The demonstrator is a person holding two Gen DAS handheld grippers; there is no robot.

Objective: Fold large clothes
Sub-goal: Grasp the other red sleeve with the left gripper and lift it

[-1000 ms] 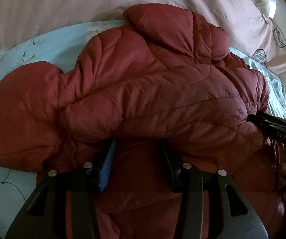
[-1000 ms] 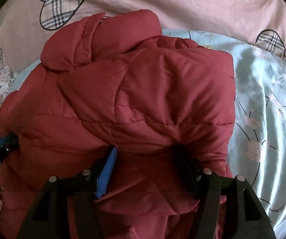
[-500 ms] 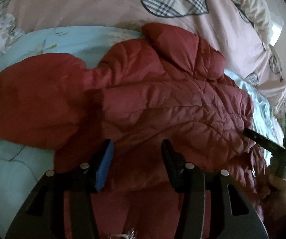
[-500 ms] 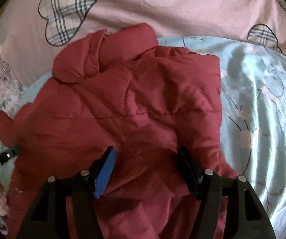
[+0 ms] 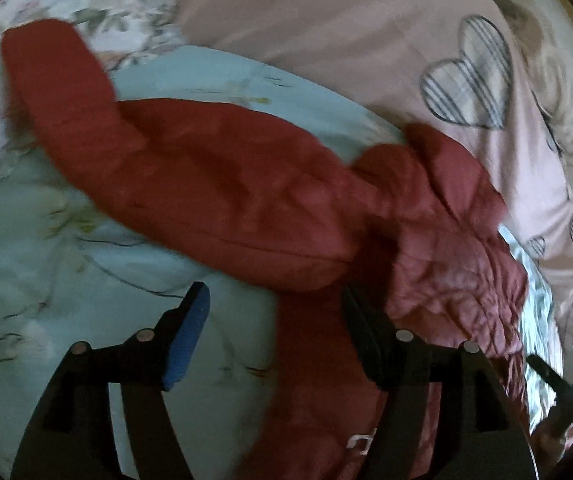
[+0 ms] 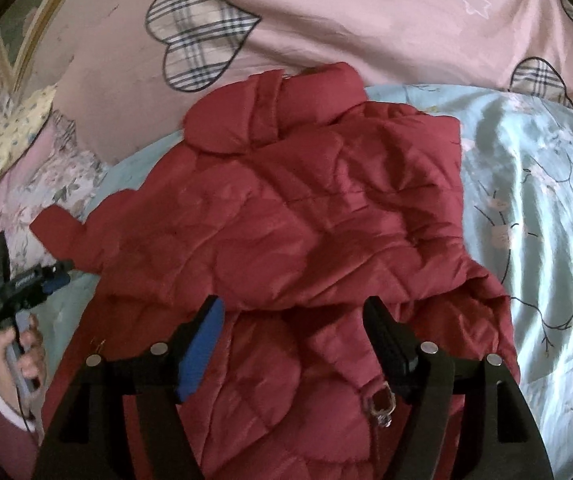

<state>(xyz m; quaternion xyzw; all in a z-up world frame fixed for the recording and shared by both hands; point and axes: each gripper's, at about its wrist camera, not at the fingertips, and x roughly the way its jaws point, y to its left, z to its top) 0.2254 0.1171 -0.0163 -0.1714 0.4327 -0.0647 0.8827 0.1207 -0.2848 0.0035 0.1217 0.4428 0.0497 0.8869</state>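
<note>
A red quilted puffer jacket lies on the pale blue floral bedsheet, collar toward the pink pillows. One side is folded over the body. Its left sleeve stretches out to the left in the left wrist view. My left gripper is open and empty, above the sheet beside the sleeve and the jacket's left edge. My right gripper is open and empty, above the jacket's lower part near a metal zipper pull. The left gripper also shows at the left of the right wrist view.
Pink pillows with plaid hearts lie along the head of the bed. A floral pillow sits at the far left. The blue sheet spreads out to the right of the jacket. The right gripper's tip shows at the right edge.
Both grippers have let go of the folded jacket side and pulled back. The left gripper has swung left, so the spread sleeve now fills its view.
</note>
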